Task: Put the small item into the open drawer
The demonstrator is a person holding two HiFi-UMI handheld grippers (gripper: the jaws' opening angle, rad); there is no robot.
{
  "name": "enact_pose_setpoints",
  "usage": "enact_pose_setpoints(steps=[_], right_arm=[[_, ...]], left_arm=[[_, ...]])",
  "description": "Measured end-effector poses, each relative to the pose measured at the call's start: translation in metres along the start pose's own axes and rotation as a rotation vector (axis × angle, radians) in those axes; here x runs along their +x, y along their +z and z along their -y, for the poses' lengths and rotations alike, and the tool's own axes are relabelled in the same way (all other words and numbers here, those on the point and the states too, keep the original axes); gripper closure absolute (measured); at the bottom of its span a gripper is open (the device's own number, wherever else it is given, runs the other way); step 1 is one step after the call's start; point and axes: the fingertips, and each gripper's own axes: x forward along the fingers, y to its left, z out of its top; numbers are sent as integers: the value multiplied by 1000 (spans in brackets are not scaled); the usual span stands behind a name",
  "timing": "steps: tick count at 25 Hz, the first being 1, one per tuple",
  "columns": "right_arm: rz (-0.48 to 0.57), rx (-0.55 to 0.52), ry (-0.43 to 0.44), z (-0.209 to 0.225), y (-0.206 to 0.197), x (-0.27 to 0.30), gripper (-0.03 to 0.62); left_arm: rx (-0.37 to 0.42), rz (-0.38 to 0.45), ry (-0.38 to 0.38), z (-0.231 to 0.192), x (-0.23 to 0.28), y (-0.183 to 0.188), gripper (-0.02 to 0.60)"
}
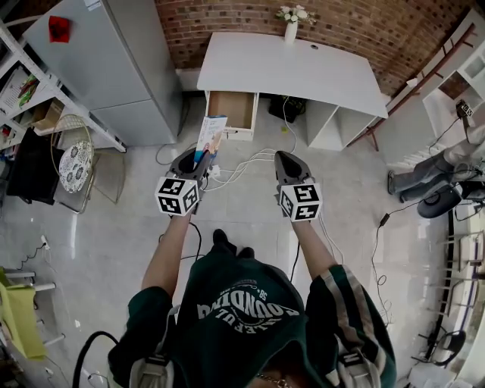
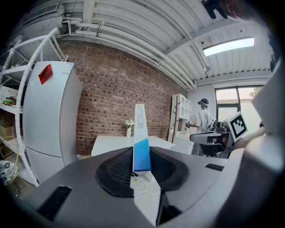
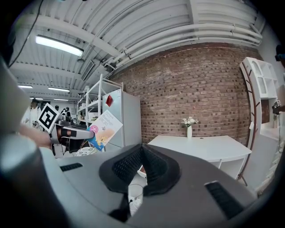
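My left gripper (image 1: 198,161) is shut on a slim white and blue box (image 1: 210,136), which stands up out of its jaws. The left gripper view shows the box (image 2: 141,142) edge-on, clamped between the black pads (image 2: 120,171). From the right gripper view the box (image 3: 103,128) appears at the left, its printed face showing. The open drawer (image 1: 233,111) hangs under the left end of the white desk (image 1: 288,68), just beyond the box. My right gripper (image 1: 286,164) is shut with nothing between its pads (image 3: 129,165), held beside the left one.
A grey cabinet (image 1: 114,61) stands left of the desk, white shelving (image 1: 45,91) further left. White cables (image 1: 242,163) lie on the floor in front of the drawer. A vase with flowers (image 1: 292,23) stands on the desk. A person (image 2: 204,118) stands in the background at the right.
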Motion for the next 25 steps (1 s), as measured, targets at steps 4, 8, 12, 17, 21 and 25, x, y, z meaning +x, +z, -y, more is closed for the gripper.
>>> enact_pose_setpoints(steps=[4, 8, 12, 17, 21, 25], right_arm=[[-9, 5, 11, -4, -5, -6, 569], [-5, 6, 28, -8, -6, -14, 569], [-16, 7, 41, -10, -12, -23, 569], [-7, 5, 50, -15, -9, -26, 569], [-7, 3, 52, -15, -10, -26, 569], [-6, 5, 51, -15, -9, -22, 569]], left_arm=[[-4, -2, 8, 4, -5, -3, 485], [-1, 1, 16, 11, -10, -3, 485], [-1, 0, 21, 23, -18, -6, 485], [-1, 7, 26, 25, -23, -3, 483], [-2, 13, 28, 27, -24, -3, 483], [-3, 12, 28, 23, -23, -3, 483]])
